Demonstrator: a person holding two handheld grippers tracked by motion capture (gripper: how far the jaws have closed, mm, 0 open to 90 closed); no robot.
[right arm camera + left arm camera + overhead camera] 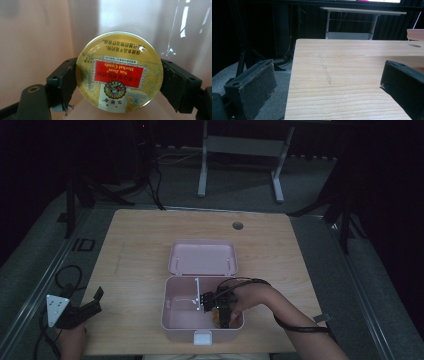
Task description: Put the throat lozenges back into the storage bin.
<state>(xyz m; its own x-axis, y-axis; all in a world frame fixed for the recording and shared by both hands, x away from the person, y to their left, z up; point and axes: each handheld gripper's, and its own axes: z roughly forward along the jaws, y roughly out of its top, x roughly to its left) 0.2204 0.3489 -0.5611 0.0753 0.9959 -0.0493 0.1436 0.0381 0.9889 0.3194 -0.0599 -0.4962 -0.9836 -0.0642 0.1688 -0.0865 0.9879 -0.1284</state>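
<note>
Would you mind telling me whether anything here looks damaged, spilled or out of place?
Nothing stands out. The right gripper holds the candy tin squarely inside the open pink box, and the left gripper is open at the table edge.

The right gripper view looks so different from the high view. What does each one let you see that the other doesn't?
The right gripper view alone shows the label of the round gold candy tin, its print upside down, and the right tool clamping it with one jaw on each side.

The high view alone shows the whole wooden table, the pink box with its lid open, and the left tool open at the table's near left corner.

Both show the right tool down inside the box, against its pale pink walls.
</note>
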